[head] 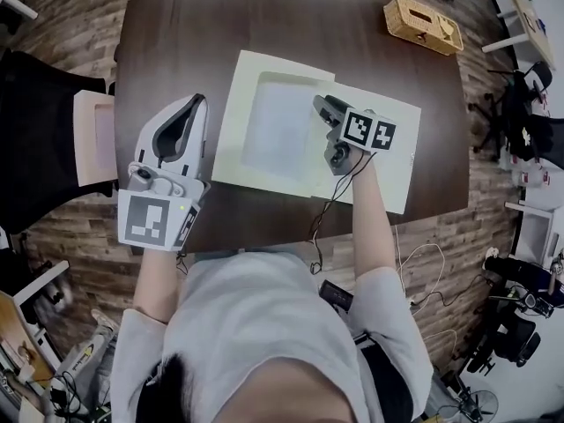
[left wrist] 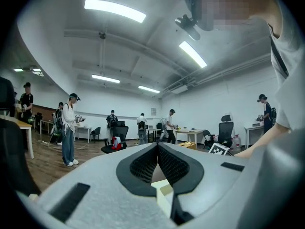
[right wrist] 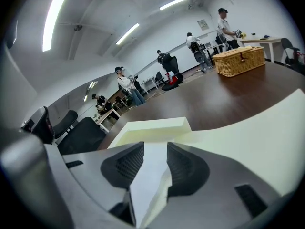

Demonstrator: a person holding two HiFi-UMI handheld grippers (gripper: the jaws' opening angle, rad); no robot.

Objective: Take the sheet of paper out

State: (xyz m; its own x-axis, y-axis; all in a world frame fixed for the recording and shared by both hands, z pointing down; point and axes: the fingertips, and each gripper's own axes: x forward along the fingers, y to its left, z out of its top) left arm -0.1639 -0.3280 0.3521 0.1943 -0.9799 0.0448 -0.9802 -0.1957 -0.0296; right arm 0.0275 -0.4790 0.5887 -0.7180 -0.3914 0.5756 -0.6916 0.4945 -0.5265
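Head view: on a dark wood-grain table, a shallow cream tray holds the white sheet of paper flat in its square recess. A flat cream board lies against the tray's right side. The right gripper reaches over the tray's right rim, while the left gripper hovers just left of the tray. A woven wicker basket sits well apart at the far corner.

Left gripper view: only here do the jaws show their ribbed black pads meeting at the tips on nothing. Beyond them are people at desks and ceiling strip lights, which the head view misses.

Right gripper view: the jaws stand wide apart and grip nothing. The smooth sheet lies between and beyond them, with the tray's raised wall past it and the basket's latch visible.
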